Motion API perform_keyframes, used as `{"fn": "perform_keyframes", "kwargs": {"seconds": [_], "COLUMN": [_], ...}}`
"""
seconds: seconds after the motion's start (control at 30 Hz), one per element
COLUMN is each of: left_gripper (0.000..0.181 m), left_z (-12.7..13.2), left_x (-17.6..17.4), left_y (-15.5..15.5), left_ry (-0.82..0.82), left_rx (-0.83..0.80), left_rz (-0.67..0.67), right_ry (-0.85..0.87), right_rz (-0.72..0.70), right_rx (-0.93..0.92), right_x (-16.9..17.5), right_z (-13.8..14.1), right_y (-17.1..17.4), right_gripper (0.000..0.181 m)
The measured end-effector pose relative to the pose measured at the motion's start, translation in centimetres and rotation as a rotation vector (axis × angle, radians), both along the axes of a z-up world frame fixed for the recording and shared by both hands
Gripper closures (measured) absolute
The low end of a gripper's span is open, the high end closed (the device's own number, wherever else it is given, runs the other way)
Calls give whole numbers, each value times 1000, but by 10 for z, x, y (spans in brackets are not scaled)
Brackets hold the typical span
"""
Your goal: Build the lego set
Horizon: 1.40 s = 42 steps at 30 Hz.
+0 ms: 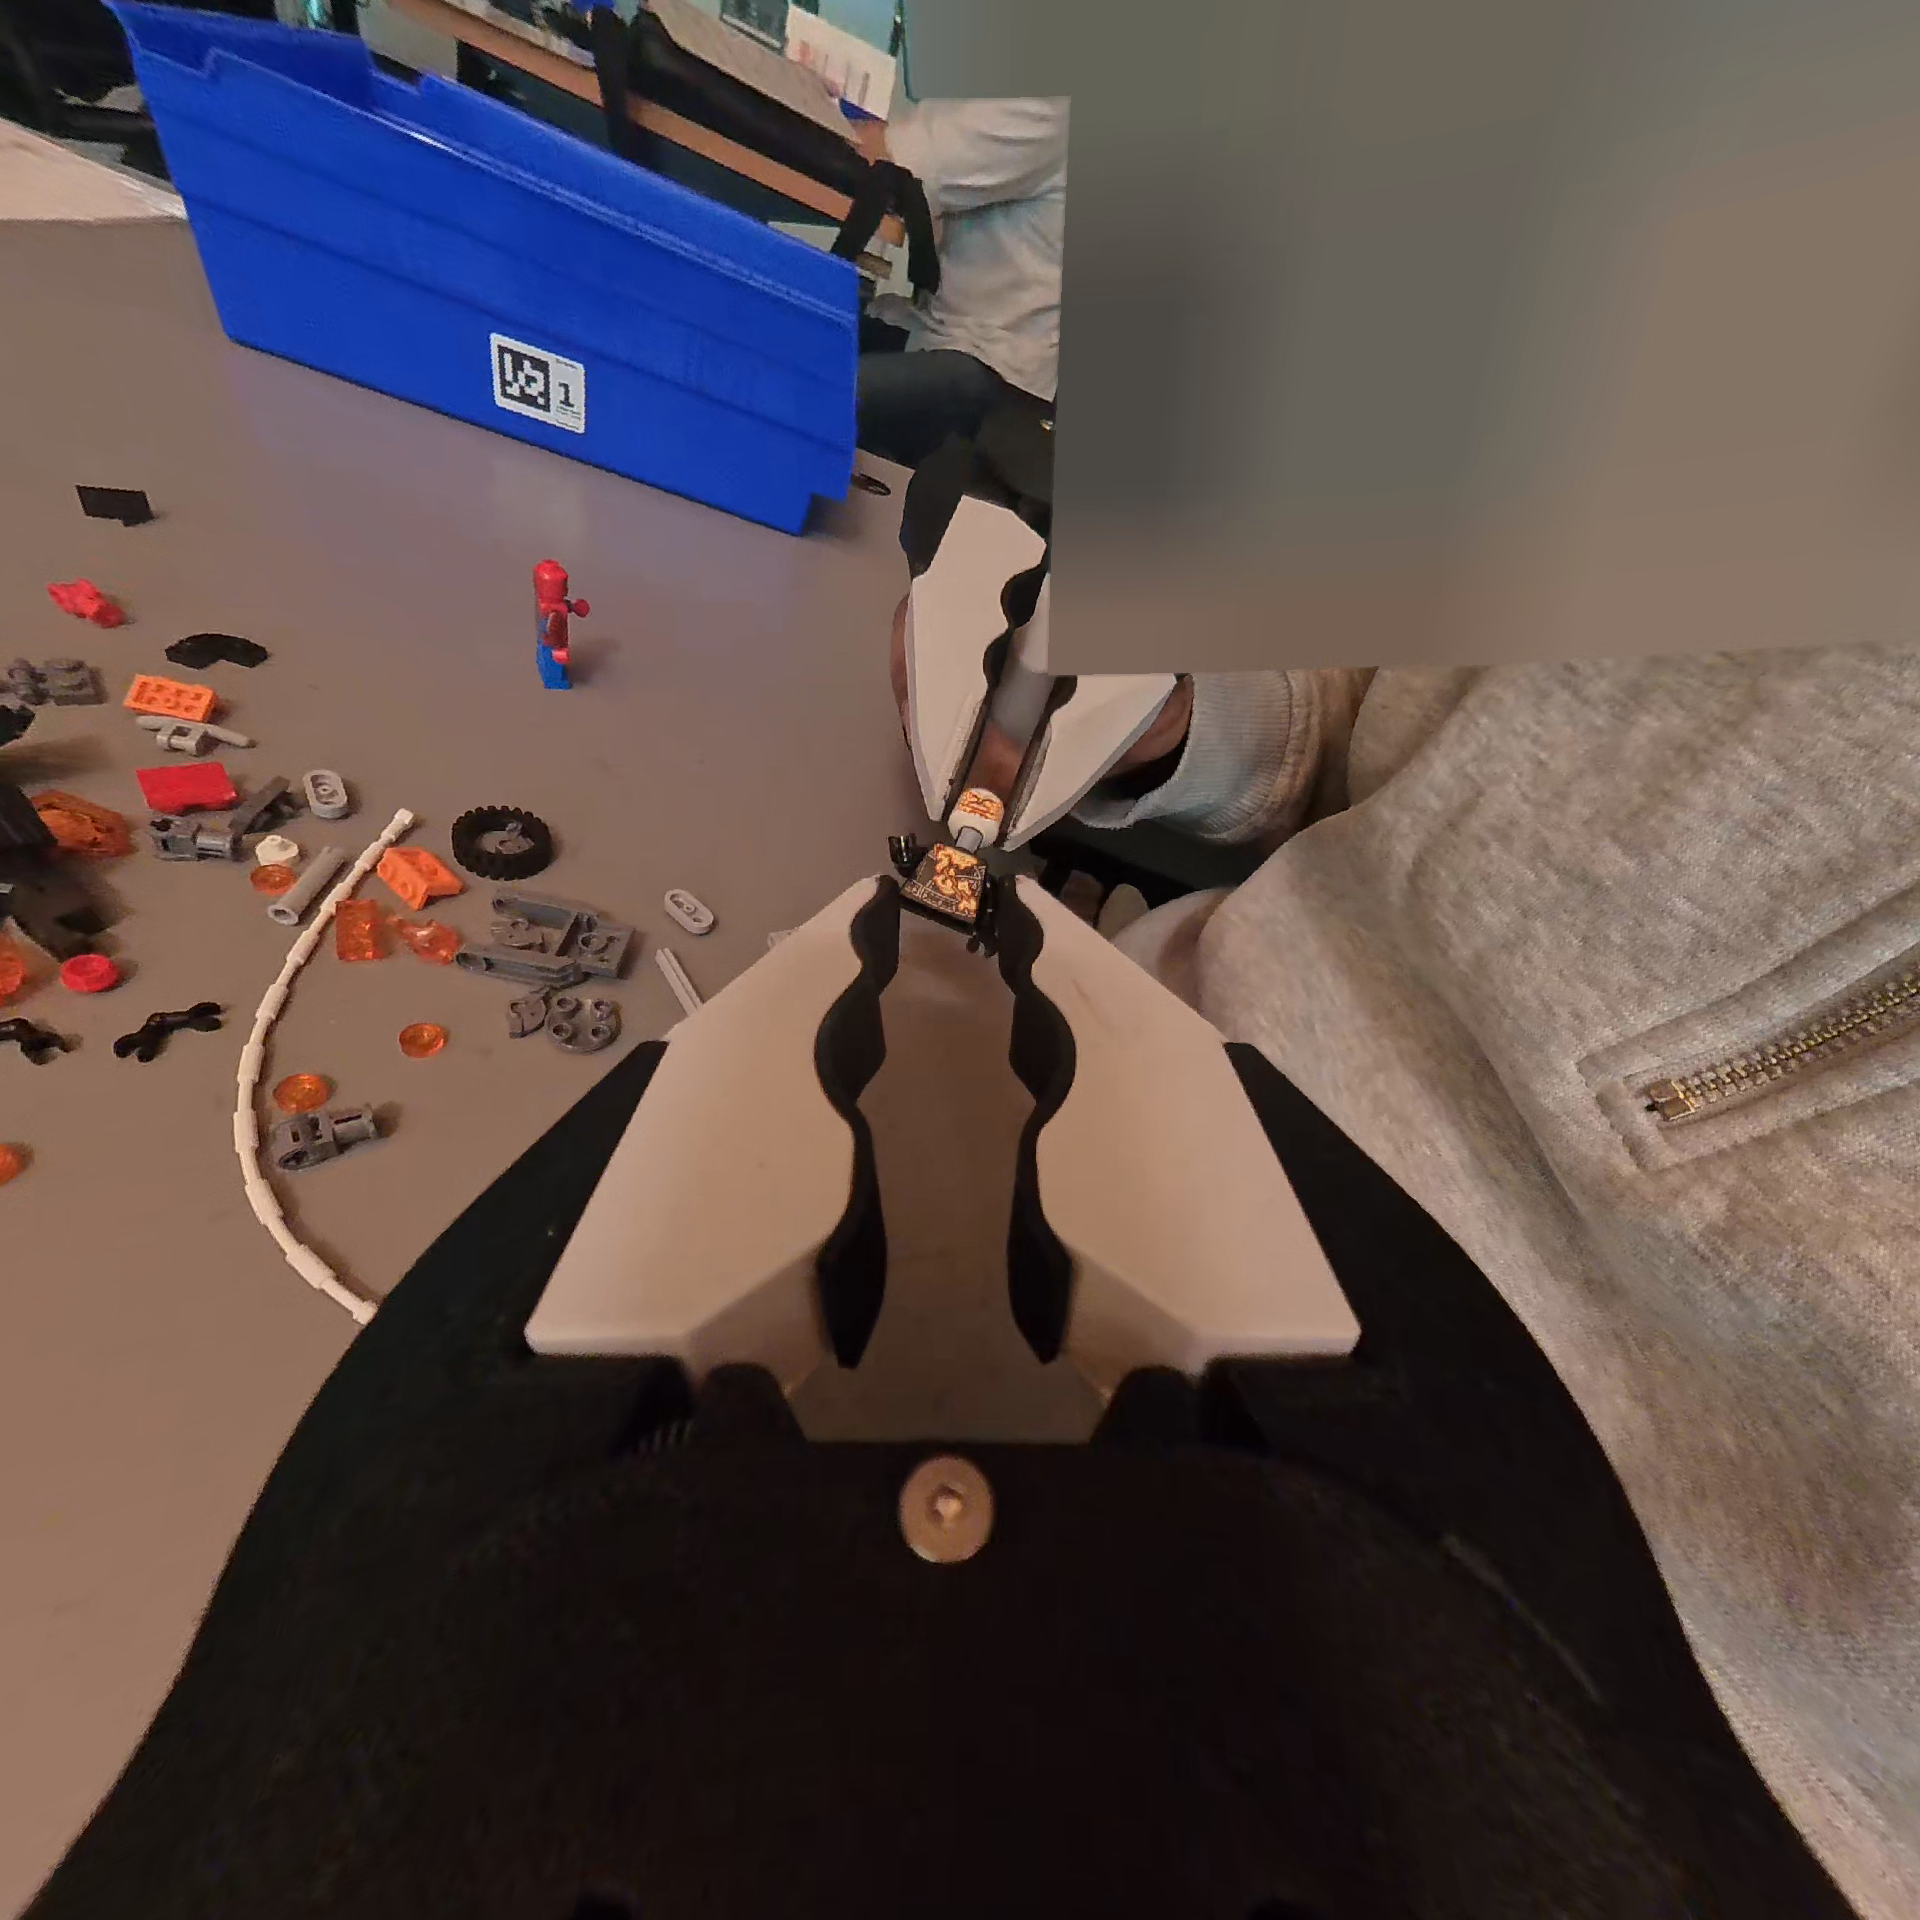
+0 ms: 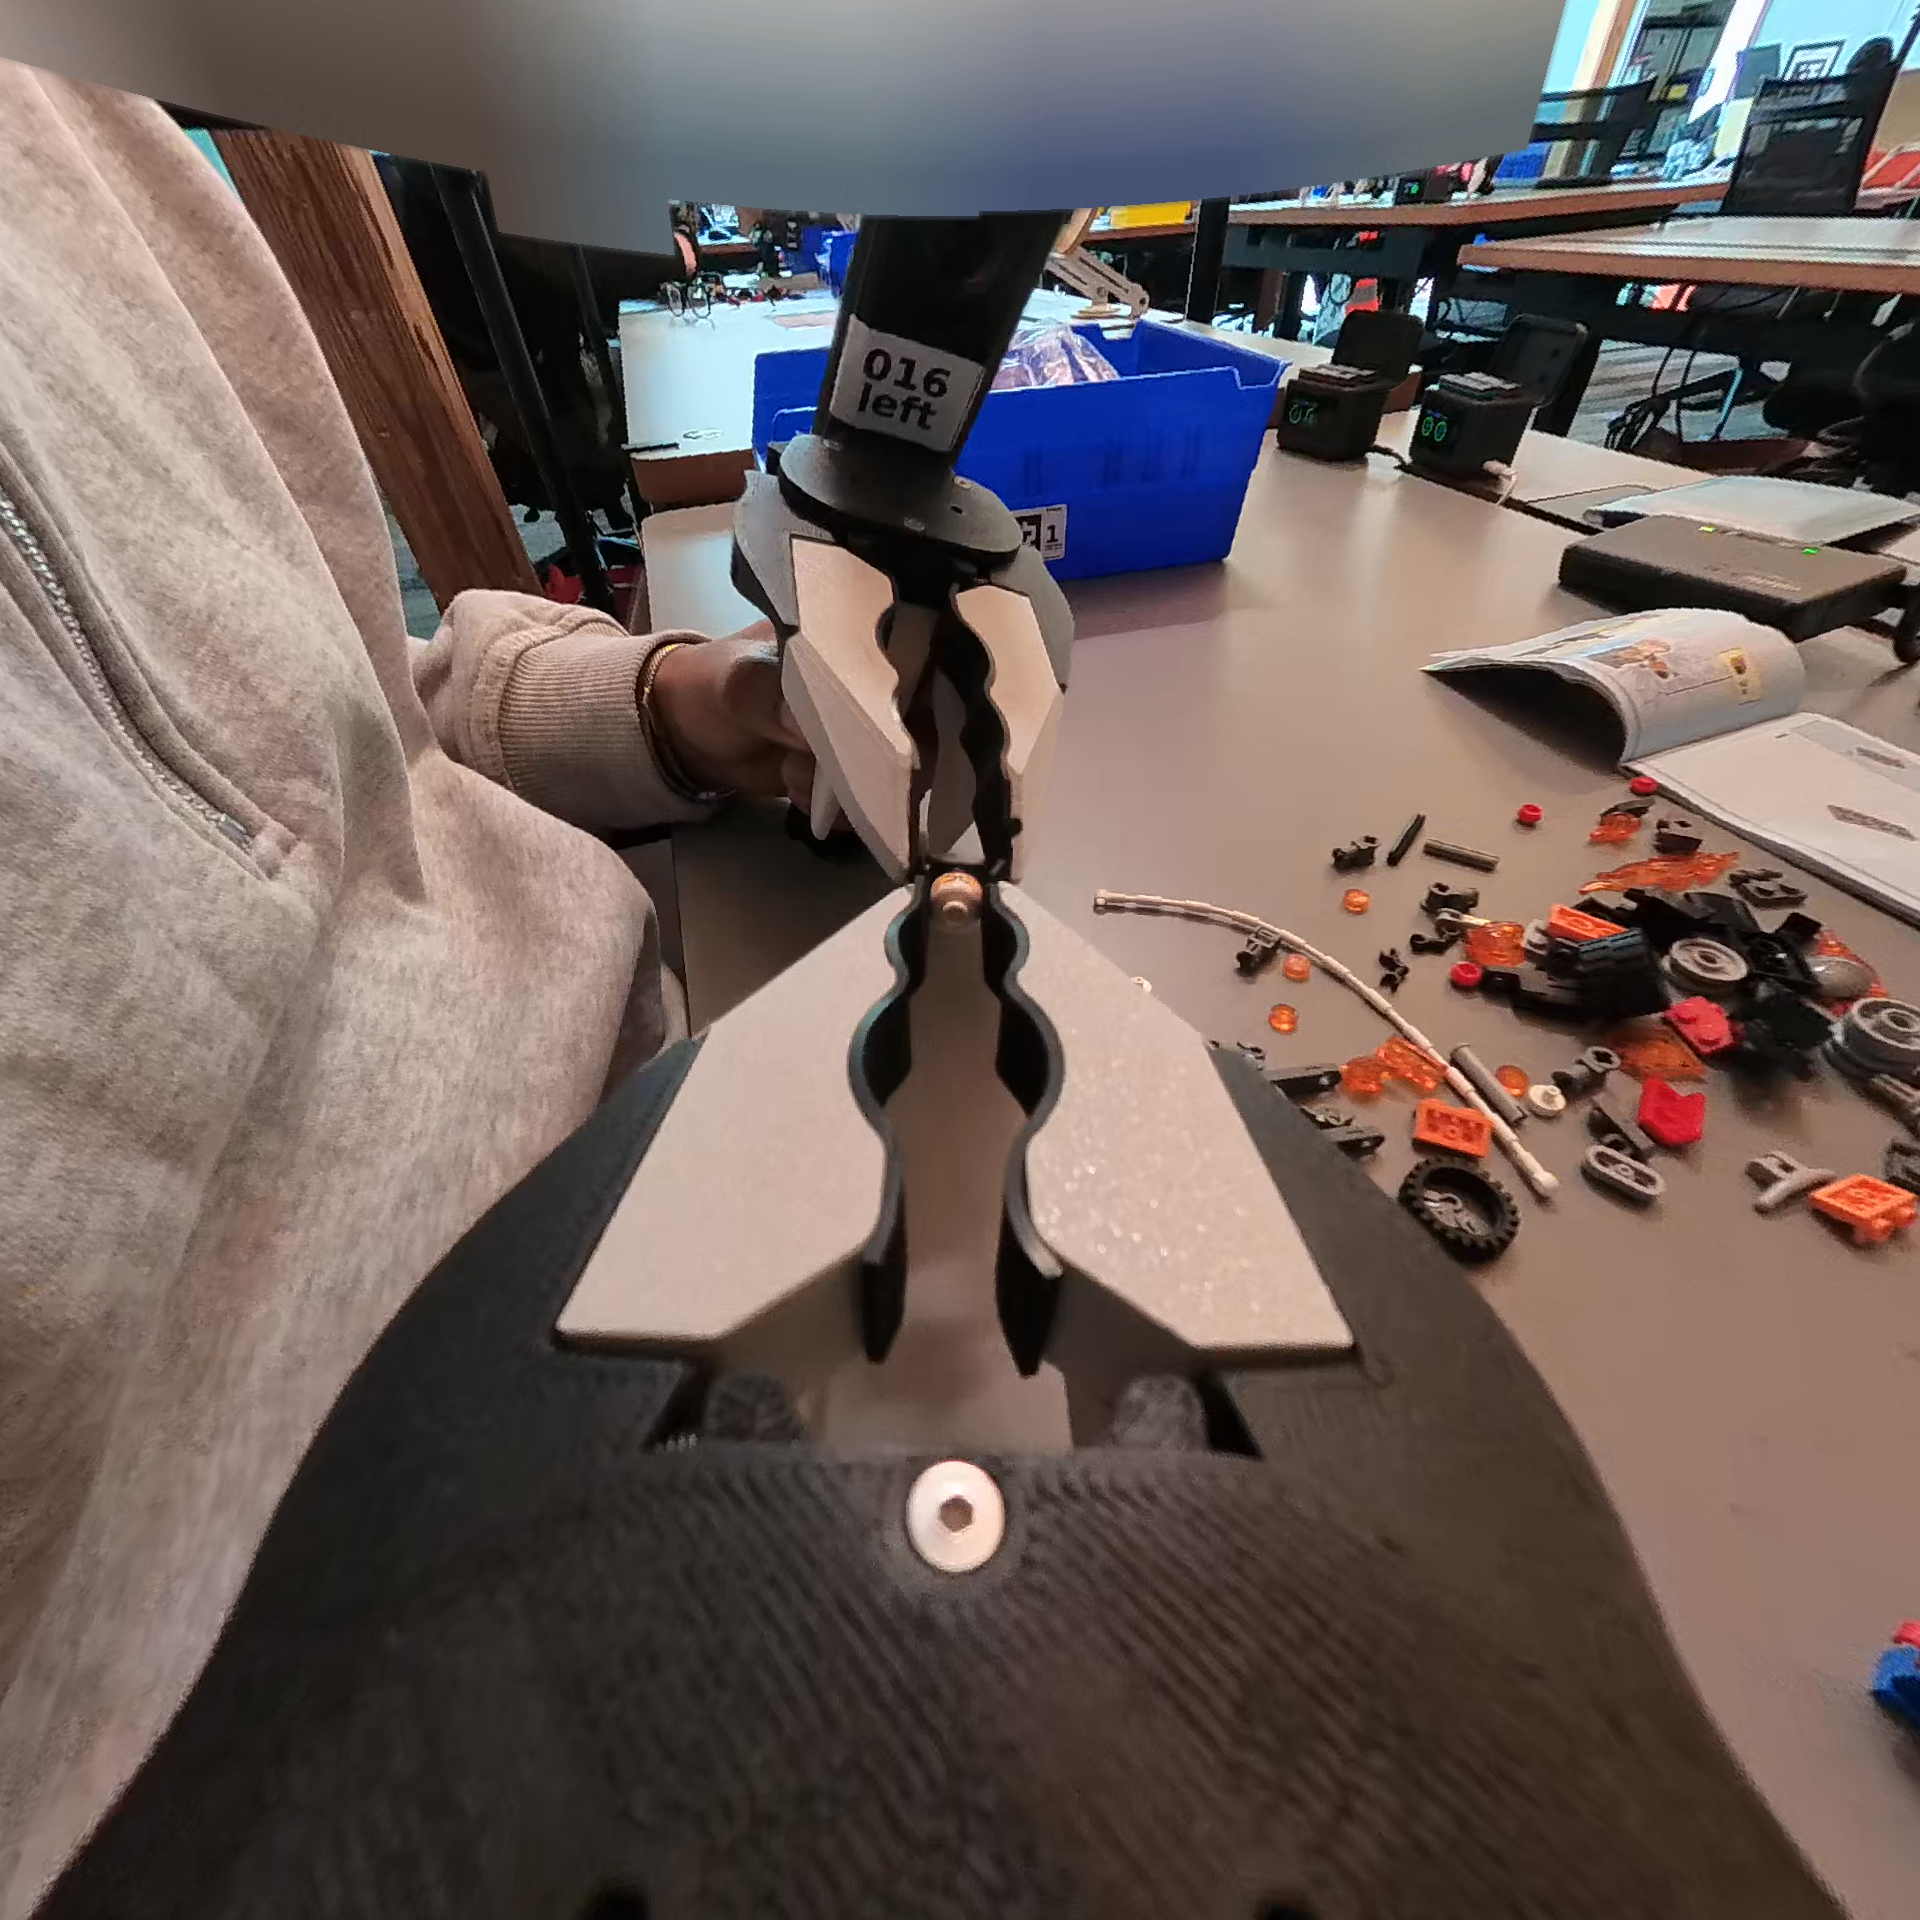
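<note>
In the left wrist view my left gripper (image 1: 948,896) is shut on a black minifigure torso (image 1: 945,878) with an orange print, held in the air in front of a person's grey hoodie. My right gripper (image 1: 977,821) comes in from above, shut on a white and orange minifigure head (image 1: 980,808) that sits right at the torso's neck. In the right wrist view my right gripper (image 2: 954,896) pinches the head (image 2: 954,891) at its tips, tip to tip with the left gripper (image 2: 961,857). The torso is hidden there.
Several loose orange, black, grey and red pieces (image 1: 343,883) lie on the grey table (image 1: 675,644), with a black tyre (image 2: 1455,1210) and a white flexible hose (image 2: 1351,997). A red and blue minifigure (image 1: 556,623) stands alone. There is a blue bin (image 1: 520,260) behind and instruction booklets (image 2: 1621,675) at the right. My left and right fingertips are right by each other.
</note>
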<state>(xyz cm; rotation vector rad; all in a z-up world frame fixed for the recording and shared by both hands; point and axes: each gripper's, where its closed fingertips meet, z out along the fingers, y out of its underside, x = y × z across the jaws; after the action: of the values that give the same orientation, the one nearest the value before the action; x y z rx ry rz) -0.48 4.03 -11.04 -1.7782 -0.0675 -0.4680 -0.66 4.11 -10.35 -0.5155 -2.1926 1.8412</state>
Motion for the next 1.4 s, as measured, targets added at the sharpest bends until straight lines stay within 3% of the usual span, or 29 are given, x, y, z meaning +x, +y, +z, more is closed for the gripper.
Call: {"fn": "perform_keyframes", "kwargs": {"seconds": [0.67,1.1,1.4], "left_gripper": [166,166,166], "left_z": [-13,-14,-22], "left_x": [2,3,7], "left_y": [4,5,7], "left_ry": [110,84,102], "left_rx": [-96,-106,-156], "left_rz": [35,26,11], "right_ry": [-29,-55,-49], "right_rz": [8,28,79], "right_rx": [126,91,214], "right_x": [3,2,7], "right_z": [-13,-15,-24], "right_y": [4,4,6], "right_gripper": [173,173,173]}}
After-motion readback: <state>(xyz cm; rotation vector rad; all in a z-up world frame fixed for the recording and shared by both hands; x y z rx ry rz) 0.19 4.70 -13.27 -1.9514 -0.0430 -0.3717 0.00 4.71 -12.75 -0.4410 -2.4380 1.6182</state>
